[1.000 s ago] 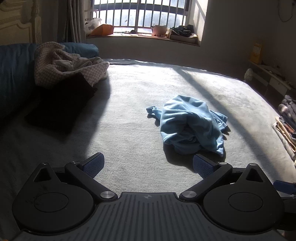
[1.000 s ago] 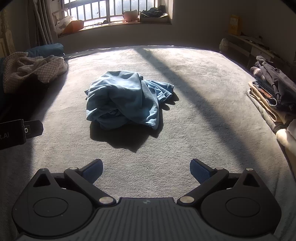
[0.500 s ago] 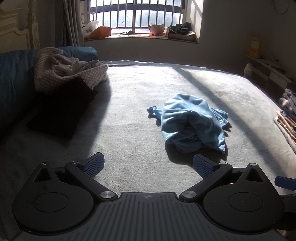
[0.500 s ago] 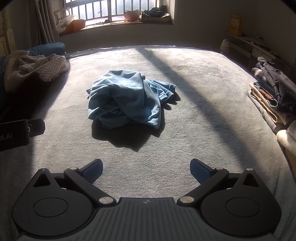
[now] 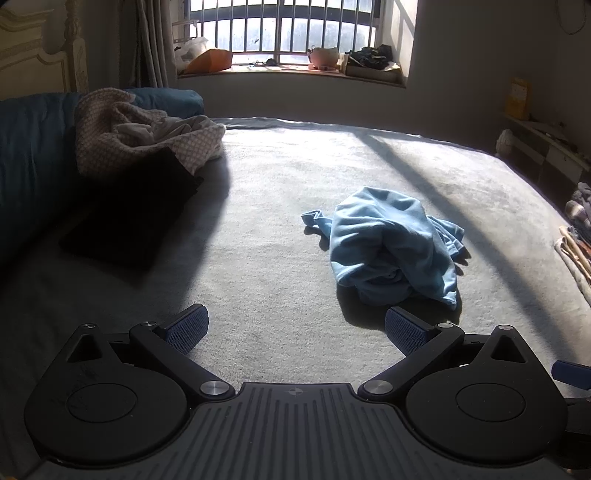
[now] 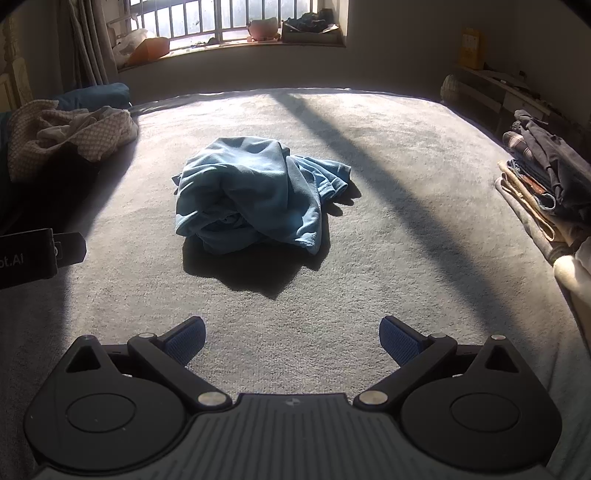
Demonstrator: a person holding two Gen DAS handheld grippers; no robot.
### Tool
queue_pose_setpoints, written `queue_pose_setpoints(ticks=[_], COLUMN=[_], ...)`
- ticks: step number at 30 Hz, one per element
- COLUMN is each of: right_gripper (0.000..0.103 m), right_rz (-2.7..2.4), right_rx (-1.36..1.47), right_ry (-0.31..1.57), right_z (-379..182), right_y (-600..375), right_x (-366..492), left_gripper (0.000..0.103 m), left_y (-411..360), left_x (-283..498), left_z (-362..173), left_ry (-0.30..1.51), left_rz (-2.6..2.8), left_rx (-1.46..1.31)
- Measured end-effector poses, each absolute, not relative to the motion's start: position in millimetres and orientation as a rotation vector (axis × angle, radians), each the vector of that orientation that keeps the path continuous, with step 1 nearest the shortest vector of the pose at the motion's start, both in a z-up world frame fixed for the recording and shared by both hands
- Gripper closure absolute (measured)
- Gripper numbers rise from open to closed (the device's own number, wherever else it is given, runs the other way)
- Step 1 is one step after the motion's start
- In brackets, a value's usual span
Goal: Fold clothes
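Across the middle of a wide grey bed cover, lit by bands of sun and crossed by long diagonal shadows, a crumpled light blue garment lies in a heap with a dark shadow on its near side. Both claws hang above the near part of the cover, well short of the heap. The left gripper has its jaws spread wide and holds nothing; the right gripper is likewise wide apart and empty. At the far left a checked cloth is bunched against a dark blue bolster, with a flat black folded piece in shade just in front of it. Along the right edge sits a stack of folded clothes. Beyond the bed a barred window lets in the light, its sill cluttered with small things, and a curtain hangs at its left
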State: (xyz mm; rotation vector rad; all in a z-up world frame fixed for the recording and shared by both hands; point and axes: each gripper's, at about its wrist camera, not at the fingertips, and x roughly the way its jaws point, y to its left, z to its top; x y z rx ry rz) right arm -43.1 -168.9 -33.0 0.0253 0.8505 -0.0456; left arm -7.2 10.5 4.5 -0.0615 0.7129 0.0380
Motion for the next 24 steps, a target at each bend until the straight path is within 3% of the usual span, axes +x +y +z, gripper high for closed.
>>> queue_pose_setpoints(ticks=[24], right_gripper=[0.0], right_rz=[-0.046], right_rx=[0.023], right_ry=[0.857], right_z=[-33.8], right_y=[-167.7], right_x=[-44.2], left_gripper=[0.0], left_y=[13.1], left_x=[-6.0], left_z=[1.2], left_ry=[0.739], left_rz=[0.038], left_rx=[-0.076])
